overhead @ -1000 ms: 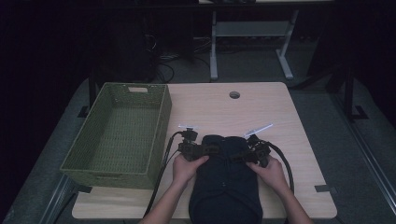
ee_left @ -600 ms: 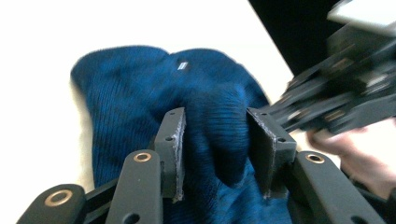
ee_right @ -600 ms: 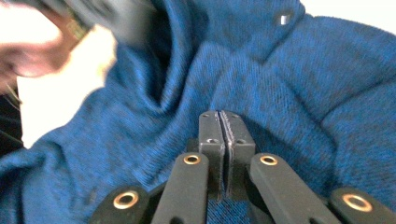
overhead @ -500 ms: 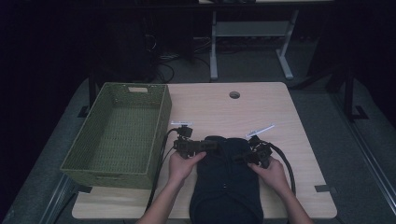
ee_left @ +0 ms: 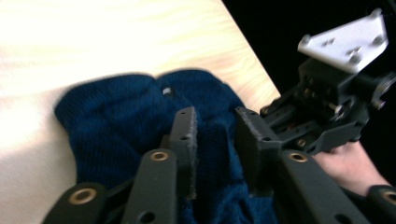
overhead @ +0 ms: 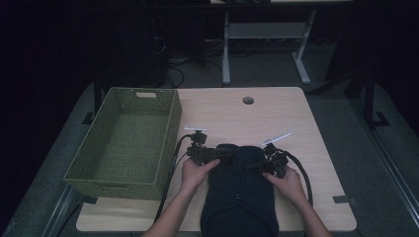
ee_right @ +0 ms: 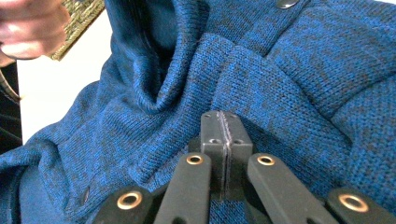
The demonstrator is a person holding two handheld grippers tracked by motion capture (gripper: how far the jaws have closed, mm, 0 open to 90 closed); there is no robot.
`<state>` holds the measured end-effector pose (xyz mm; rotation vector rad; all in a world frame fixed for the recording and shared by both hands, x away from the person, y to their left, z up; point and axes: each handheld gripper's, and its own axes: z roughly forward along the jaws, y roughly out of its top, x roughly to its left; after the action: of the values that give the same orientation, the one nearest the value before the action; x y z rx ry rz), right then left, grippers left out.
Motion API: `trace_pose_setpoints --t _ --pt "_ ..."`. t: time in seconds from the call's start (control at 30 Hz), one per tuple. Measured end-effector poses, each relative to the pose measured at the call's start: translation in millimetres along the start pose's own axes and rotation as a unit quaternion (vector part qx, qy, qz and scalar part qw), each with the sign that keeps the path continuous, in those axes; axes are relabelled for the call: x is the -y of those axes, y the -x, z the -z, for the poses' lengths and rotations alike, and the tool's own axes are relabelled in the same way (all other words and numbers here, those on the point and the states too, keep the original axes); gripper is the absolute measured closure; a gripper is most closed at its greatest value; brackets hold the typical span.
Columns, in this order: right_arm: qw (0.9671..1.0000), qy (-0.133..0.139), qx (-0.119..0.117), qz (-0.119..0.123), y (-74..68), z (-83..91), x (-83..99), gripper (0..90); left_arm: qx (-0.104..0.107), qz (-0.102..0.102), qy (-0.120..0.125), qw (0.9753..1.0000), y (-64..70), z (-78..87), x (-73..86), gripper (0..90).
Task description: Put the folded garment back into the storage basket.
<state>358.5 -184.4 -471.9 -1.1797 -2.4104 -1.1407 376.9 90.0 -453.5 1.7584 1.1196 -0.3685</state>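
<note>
Blue knit garment (overhead: pixel 240 190) lies between left tongs (ee_left: pixel 215 128), parted, and right tongs (ee_right: pixel 226 122), pressed together; green basket (overhead: pixel 123 140) beyond the left tongs holds nothing.

A dark blue knitted sweater (overhead: pixel 240 192) with buttons is lying bunched on the table's near edge.

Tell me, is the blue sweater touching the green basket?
Apart. The high view shows bare table between the sweater and the basket, with a hand in that gap.
</note>
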Motion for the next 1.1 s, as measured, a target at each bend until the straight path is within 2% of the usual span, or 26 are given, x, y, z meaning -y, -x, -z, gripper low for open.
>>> trace_pose_setpoints --t 0.03,0.1,0.13,0.27,0.37,0.53,0.6,0.7,0.77,0.8,0.83,0.87,0.9,0.97,1.1 --pt "1.0000 0.000 -0.001 0.000 0.0 0.2 0.0 88.2 -0.004 0.001 -0.010 0.9999 -1.3 -2.3 2.3 72.1" --pt "1.0000 0.000 0.001 0.000 0.0 3.0 -0.5 87.5 -0.007 0.004 -0.009 0.9999 -2.3 -4.2 4.6 72.8" --pt "1.0000 0.002 -0.001 -0.001 -0.1 4.4 -0.5 87.5 -0.016 0.005 -0.015 0.9997 -3.6 -5.7 7.1 72.9" --pt "0.9995 0.026 -0.015 -0.001 -3.7 11.6 -2.8 87.8 -0.030 0.010 -0.027 0.9991 -6.9 -8.4 11.0 74.0" --pt "0.9997 0.020 -0.013 0.007 -7.3 10.3 -6.3 87.8 -0.034 0.010 -0.031 0.9989 -8.6 -9.1 12.3 74.7" --pt "1.0000 0.006 -0.008 0.002 -3.0 3.8 -5.5 87.7 -0.034 0.013 -0.032 0.9988 -10.3 -10.5 16.0 74.9" --pt "0.9999 0.007 -0.012 -0.002 -0.9 3.7 -4.4 85.5 -0.030 0.014 -0.031 0.9990 -10.8 -9.0 16.7 74.5" --pt "0.9998 0.017 -0.005 -0.007 1.0 12.4 -7.0 80.3 -0.021 0.014 -0.016 0.9996 -8.7 -2.5 13.0 70.0" --pt "0.9997 0.023 0.001 -0.010 1.8 15.6 -8.2 80.1 -0.018 0.011 -0.006 0.9998 -5.8 3.5 7.6 69.4" --pt "0.9992 0.035 0.008 -0.016 4.9 22.4 -9.8 78.6 -0.018 0.009 0.000 0.9998 -3.7 6.7 4.7 68.3" --pt "0.9991 0.033 0.012 -0.022 7.0 25.4 -10.9 76.9 -0.018 0.008 0.008 0.9998 -2.5 9.6 1.6 67.3" --pt "0.9991 0.033 0.012 -0.022 7.0 25.4 -10.9 76.9 -0.019 0.008 0.015 0.9997 -1.8 12.3 -1.4 67.3" --pt "0.9983 0.041 0.024 -0.032 12.1 33.3 -13.4 75.9 -0.024 0.005 0.020 0.9995 -1.3 15.0 -4.8 66.8" --pt "0.9973 0.056 0.028 -0.039 16.8 39.8 -14.4 74.6 -0.039 0.004 0.026 0.9989 -3.4 17.5 -8.7 66.5" --pt "0.9963 0.051 0.039 -0.057 24.3 45.0 -16.5 71.0 -0.048 0.016 0.023 0.9985 -11.4 16.3 -8.8 65.7"
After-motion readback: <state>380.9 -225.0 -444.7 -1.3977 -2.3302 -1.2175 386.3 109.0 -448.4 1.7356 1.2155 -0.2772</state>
